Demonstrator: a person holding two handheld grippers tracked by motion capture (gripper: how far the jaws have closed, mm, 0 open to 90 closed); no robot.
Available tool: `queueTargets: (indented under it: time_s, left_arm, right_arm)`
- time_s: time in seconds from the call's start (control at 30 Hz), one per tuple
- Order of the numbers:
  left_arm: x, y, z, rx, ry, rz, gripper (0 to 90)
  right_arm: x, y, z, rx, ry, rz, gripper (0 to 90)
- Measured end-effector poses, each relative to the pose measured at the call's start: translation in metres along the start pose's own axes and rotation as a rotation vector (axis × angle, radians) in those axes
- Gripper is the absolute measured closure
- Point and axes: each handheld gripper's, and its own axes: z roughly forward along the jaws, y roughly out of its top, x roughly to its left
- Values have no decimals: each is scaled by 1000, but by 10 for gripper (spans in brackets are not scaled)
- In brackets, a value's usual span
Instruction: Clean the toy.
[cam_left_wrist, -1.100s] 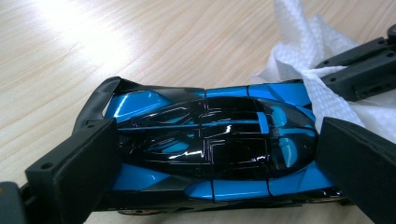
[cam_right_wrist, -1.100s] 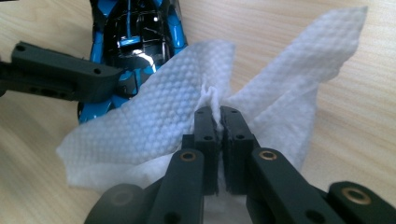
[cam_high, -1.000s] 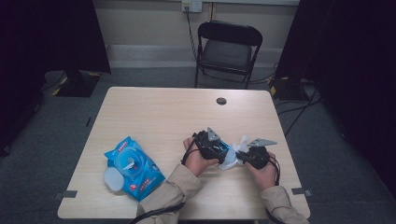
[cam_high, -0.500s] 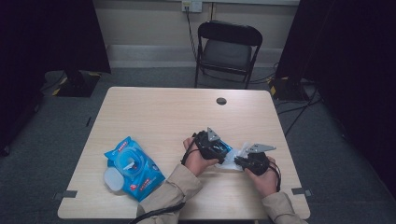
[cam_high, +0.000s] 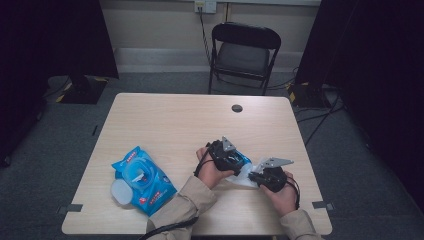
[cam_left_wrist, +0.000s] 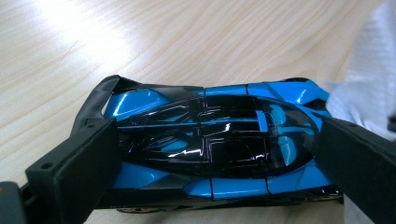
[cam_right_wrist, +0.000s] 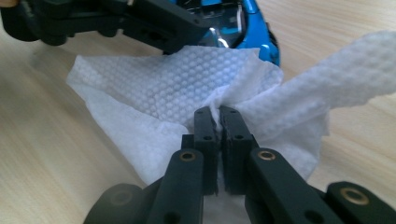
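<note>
A glossy blue and black toy car (cam_left_wrist: 210, 149) lies clamped lengthwise between the two black pads of my left gripper (cam_high: 239, 161), resting low over the table. In the high view the blue toy car (cam_high: 244, 161) peeks out beside that gripper. My right gripper (cam_right_wrist: 215, 119) is shut on a bunched white wet wipe (cam_right_wrist: 177, 88), which spreads out toward the car's end and touches it. From above, the wipe (cam_high: 246, 178) lies between the two hands, with the right gripper (cam_high: 256, 177) just right of it.
A blue pack of wet wipes (cam_high: 142, 177) with its lid open lies at the front left of the wooden table (cam_high: 165, 120). A dark round grommet (cam_high: 237, 108) sits near the far edge. A black folding chair (cam_high: 242, 52) stands behind the table.
The right hand with the wipe has drawn slightly back toward the table's front edge, away from the car. The left hand and car stayed put.
</note>
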Motion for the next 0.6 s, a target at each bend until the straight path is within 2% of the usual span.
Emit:
queueTargets:
  time_s: [0.17,0.6]
  left_arm:
    - [0,0,-1,4,3,-2,0]
    - [-1,0,0,6,6,-9,0]
  right_arm:
    - [4,1,1,0,11,7,869]
    - [18,5,8,6,71,-18,869]
